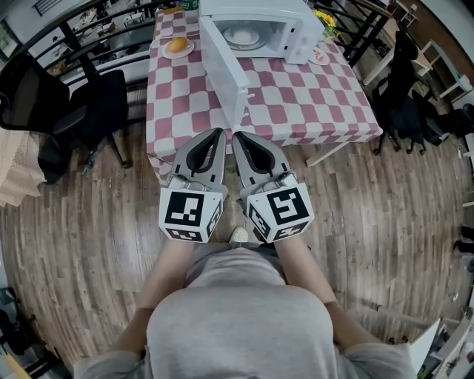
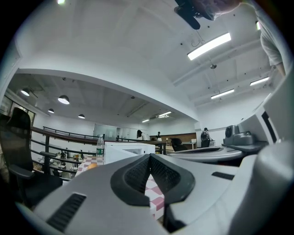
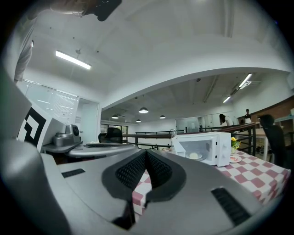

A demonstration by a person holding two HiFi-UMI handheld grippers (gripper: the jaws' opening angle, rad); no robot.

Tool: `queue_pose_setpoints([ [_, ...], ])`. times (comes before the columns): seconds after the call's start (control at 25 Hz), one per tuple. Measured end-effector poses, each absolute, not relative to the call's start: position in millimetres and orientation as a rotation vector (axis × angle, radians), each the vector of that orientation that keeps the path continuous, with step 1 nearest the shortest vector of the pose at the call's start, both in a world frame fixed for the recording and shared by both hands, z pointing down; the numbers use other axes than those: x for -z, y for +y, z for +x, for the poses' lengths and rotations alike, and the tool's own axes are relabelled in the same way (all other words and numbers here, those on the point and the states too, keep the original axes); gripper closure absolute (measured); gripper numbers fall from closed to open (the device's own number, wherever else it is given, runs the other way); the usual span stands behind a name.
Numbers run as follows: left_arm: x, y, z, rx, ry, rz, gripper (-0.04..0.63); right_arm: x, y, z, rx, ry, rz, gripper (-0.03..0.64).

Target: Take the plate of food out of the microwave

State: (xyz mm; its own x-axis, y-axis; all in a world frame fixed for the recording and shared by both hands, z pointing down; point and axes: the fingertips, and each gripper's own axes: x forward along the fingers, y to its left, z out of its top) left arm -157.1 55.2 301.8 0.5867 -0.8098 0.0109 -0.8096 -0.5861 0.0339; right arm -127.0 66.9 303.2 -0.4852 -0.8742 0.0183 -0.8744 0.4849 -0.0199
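Observation:
A white microwave (image 1: 290, 31) stands at the far end of a red-and-white checked table (image 1: 311, 104), its door (image 1: 222, 70) swung wide open toward me. Inside sits a white plate of pale food (image 1: 242, 35), which also shows in the right gripper view as the plate (image 3: 195, 156) within the microwave (image 3: 216, 147). My left gripper (image 1: 220, 134) and right gripper (image 1: 238, 136) are side by side just short of the table's near edge, both pointing level at the table. Both are shut with nothing between the jaws, as the left gripper (image 2: 149, 156) and right gripper (image 3: 146, 151) show in their own views.
A plate with orange food (image 1: 178, 46) lies left of the microwave and a small plate (image 1: 320, 56) to its right, by yellow flowers (image 1: 324, 18). A water bottle (image 2: 100, 148) stands at the table's far edge. Black chairs flank the table at left (image 1: 89, 111) and right (image 1: 404, 89). The floor is wood.

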Motion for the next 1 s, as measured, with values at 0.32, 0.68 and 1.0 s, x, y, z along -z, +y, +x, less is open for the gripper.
queue_pose_setpoints([
  [0.32,-299.5,52.6,-107.4,0.023,-1.356,2.803,0.594,-304.7,67.4,-79.0,-0.028,-2.669,1.640,0.594],
  [0.68,-299.9,49.6,-56.1,0.033,-1.245,2.845,0.594,-303.3,66.1,-25.6,-0.025,-2.596,1.754,0.594],
  [1.0,-301.4,42.6,-17.0,0.002,-1.165,2.877,0.594,-303.0,64.5,15.9,-0.027,-2.533,1.845,0.594],
])
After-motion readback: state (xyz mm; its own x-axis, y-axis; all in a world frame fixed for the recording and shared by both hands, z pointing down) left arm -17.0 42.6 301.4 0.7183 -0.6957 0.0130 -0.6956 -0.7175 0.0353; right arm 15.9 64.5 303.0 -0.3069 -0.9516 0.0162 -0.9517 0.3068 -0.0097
